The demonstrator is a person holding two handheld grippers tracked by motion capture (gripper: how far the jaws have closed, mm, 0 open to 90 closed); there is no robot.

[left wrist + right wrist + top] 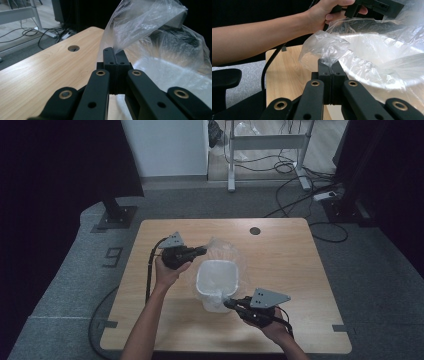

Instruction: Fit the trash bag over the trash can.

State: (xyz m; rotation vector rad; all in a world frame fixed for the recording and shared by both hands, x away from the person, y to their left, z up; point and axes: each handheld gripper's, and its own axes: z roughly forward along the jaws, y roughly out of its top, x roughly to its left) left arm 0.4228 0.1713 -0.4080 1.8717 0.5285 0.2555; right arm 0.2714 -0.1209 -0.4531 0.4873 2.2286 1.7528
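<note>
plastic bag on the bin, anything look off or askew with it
Nothing is spilled or torn, but the clear plastic bag is not seated on the white bin. The left gripper pinches its far edge up and away, the right gripper pinches the near edge, so the film bunches loosely around the rim.
</note>
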